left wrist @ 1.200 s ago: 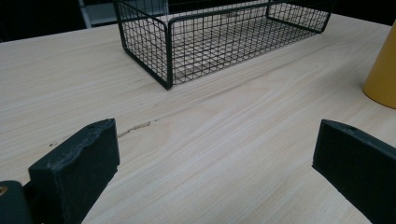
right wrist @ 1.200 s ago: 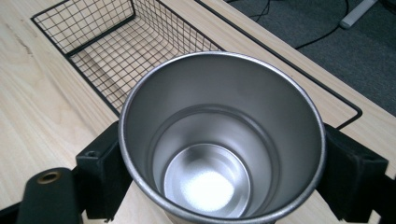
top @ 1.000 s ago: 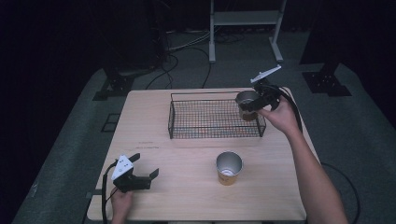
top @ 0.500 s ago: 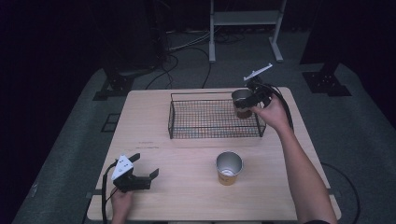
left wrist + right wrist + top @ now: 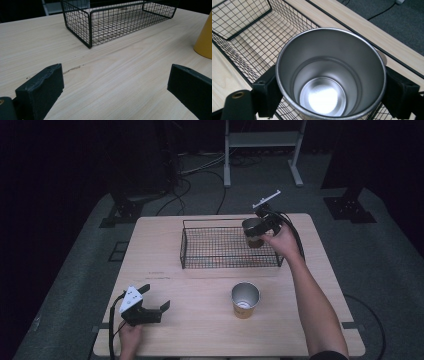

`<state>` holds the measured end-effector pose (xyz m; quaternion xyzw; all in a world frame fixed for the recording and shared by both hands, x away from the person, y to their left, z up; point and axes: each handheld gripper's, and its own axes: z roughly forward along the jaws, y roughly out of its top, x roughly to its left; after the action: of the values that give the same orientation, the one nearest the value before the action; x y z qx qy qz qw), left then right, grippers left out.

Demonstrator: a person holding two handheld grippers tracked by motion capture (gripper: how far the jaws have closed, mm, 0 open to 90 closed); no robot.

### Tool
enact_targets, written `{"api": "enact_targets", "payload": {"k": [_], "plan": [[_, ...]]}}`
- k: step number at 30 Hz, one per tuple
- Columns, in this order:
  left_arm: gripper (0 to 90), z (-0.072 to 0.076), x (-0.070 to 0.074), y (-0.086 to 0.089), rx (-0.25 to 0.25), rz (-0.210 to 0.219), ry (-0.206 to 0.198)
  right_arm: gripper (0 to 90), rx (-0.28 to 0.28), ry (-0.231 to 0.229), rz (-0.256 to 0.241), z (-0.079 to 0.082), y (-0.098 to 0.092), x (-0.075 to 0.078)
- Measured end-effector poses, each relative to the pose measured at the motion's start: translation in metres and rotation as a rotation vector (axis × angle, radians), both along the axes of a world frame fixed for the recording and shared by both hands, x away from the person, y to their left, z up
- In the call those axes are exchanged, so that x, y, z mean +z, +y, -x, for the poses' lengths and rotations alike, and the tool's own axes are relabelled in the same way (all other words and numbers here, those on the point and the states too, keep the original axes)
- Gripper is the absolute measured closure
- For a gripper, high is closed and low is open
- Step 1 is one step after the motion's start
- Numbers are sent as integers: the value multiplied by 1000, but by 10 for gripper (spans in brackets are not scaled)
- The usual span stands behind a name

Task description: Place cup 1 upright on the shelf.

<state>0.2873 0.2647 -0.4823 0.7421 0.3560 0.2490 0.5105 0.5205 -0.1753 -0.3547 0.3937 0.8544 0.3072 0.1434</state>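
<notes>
Firmly clamped in right gripper (image 5: 260, 226): smooth steel cup (image 5: 330, 72), over wire basket's (image 5: 200, 257) three-o'clock end; left gripper (image 5: 150, 305) gaping empty, seven o'clock

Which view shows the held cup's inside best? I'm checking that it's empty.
The right gripper view: it looks straight into the steel cup, bare to its bottom. The high view shows the cup small, above the wire basket.
</notes>
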Motion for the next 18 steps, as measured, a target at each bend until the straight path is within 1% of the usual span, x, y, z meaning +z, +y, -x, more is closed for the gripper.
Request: {"api": "enact_targets", "payload": {"k": [3, 5, 7, 12, 18], "plan": [[0, 0, 0, 0, 0, -1, -2, 151, -3, 3, 11, -3, 4, -3], [0, 0, 0, 0, -1, -2, -1, 152, -5, 5, 5, -5, 6, -6], [0, 0, 0, 0, -1, -4, -1, 152, -11, 16, -4, -7, 7, -9], [0, 0, 0, 0, 0, 1, 2, 152, -23, 19, -4, -10, 10, -18], [0, 1, 0, 0, -1, -3, 1, 152, -31, 46, -15, -14, 14, -30]]}}
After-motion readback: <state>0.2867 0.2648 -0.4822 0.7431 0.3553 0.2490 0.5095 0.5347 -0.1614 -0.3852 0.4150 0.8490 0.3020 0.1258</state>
